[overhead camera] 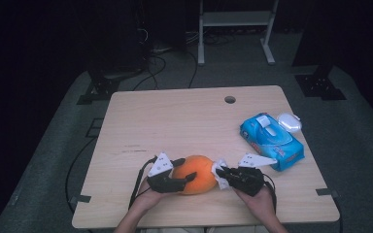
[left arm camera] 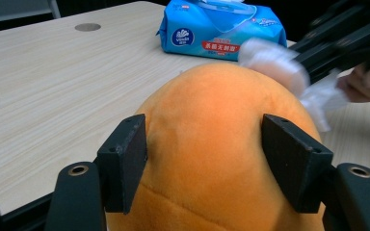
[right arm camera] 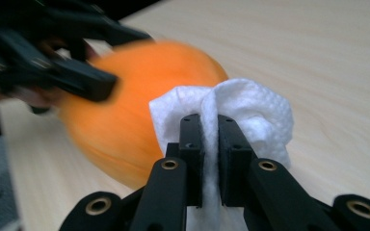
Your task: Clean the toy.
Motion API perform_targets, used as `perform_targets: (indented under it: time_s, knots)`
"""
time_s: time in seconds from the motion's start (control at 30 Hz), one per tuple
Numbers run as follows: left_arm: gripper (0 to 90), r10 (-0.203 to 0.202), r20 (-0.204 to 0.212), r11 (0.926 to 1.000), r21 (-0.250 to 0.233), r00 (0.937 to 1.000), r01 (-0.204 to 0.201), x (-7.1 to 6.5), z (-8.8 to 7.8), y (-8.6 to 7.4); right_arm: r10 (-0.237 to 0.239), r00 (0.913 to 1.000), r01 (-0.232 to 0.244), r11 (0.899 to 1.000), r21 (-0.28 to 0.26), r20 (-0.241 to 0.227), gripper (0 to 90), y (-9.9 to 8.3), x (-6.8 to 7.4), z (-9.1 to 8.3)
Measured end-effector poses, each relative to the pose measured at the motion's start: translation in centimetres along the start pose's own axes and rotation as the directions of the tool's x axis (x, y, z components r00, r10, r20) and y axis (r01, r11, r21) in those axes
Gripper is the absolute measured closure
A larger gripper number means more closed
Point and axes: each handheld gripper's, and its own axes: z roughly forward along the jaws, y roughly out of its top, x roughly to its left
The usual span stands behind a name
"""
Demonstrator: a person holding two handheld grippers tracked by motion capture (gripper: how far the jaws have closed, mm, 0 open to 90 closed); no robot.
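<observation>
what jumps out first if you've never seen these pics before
A bright orange plush toy near the table's front edge, clamped by the left hand-held gripper. From its right, the right hand-held gripper presses a white wipe against it. A blue wipes pack lies toward the right edge.

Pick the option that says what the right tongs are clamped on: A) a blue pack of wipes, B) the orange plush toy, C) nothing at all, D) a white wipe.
D: in the right gripper view the right tongs stand closed with a bunched white wipe pinched between the jaws, held beside the orange plush toy.
</observation>
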Motion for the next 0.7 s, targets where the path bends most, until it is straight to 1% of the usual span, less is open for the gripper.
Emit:
perform_targets:
  time_s: [0.03,0.07,0.1,0.17,0.2,0.23,0.27,0.3,0.33,0.4,0.47,0.5,0.57,0.6,0.67,0.7]
  knots:
    - [34.5,-0.002,0.000,1.0000,-0.001,1.0000,0.002,0.0,0.0,0.0,-0.001,0.9997,0.001,1.000,-0.019,-0.023,81.4,0.3,0.4,-0.2]
    - [34.5,-0.001,0.000,1.0000,-0.004,1.0000,0.001,-0.1,0.1,0.0,-0.005,0.9994,0.004,1.000,-0.026,-0.034,81.4,0.4,0.5,-0.2]
    - [34.5,0.004,-0.002,1.0000,0.001,1.0000,-0.004,-0.1,0.0,0.0,-0.005,0.9993,0.004,1.000,-0.025,-0.036,81.4,0.5,0.7,-0.3]
    - [34.5,0.006,-0.001,1.0000,0.000,1.0000,-0.006,-0.2,0.1,0.0,0.000,0.9995,-0.001,1.000,-0.017,-0.031,81.4,0.2,0.4,-0.1]
    - [34.5,0.005,-0.002,1.0000,-0.001,1.0000,-0.005,-0.2,0.1,0.0,0.019,0.9994,-0.020,1.000,-0.006,-0.030,81.4,-0.1,0.1,0.1]
    - [34.5,0.005,-0.002,1.0000,0.000,1.0000,-0.005,-0.2,0.1,0.0,0.052,0.9984,-0.052,0.999,0.012,-0.023,81.3,-0.6,-0.7,0.4]
    - [34.5,0.003,-0.002,1.0000,0.000,1.0000,-0.003,-0.2,0.1,0.0,0.052,0.9984,-0.052,0.999,0.012,-0.023,81.3,-0.6,-0.7,0.4]
    - [34.5,0.002,-0.002,1.0000,-0.001,1.0000,-0.002,-0.2,0.1,0.0,0.070,0.9974,-0.070,0.997,0.031,-0.013,81.3,-0.7,-1.1,0.5]
    - [34.5,0.000,-0.003,1.0000,-0.002,1.0000,0.000,-0.2,0.1,0.0,0.070,0.9975,-0.070,0.997,0.036,-0.005,81.2,-0.7,-1.1,0.5]
    - [34.5,-0.004,-0.003,1.0000,-0.003,1.0000,0.004,-0.2,0.2,-0.1,0.072,0.9974,-0.072,0.997,0.034,-0.004,81.2,-0.6,-1.2,0.5]
    - [34.5,-0.002,0.001,1.0000,-0.004,1.0000,0.002,-0.3,0.2,-0.1,0.063,0.9980,-0.063,0.998,0.021,0.001,81.3,-0.2,-0.8,0.3]
    - [34.4,0.001,0.003,1.0000,-0.006,1.0000,-0.001,-0.5,0.2,-0.1,0.058,0.9983,-0.058,0.998,0.008,-0.007,81.2,0.0,-0.6,0.2]
    - [34.4,0.023,0.007,0.9997,-0.003,0.9997,-0.023,-0.9,0.3,-0.1,0.046,0.9980,-0.047,0.999,-0.026,-0.043,80.9,0.5,-0.1,-0.1]
    - [34.0,0.033,0.009,0.9995,0.000,0.9994,-0.033,-1.1,0.3,0.0,0.024,0.9987,-0.025,0.999,-0.034,-0.045,80.9,0.8,0.2,-0.3]
    - [33.8,0.052,0.006,0.9986,0.006,0.9986,-0.052,-1.5,0.4,0.1,0.023,0.9990,-0.024,0.999,-0.028,-0.038,80.9,0.8,0.1,-0.2]
    - [33.3,0.055,0.008,0.9985,0.007,0.9985,-0.055,-1.7,0.4,0.1,0.029,0.9990,-0.030,0.999,-0.019,-0.033,80.9,0.6,-0.1,-0.1]
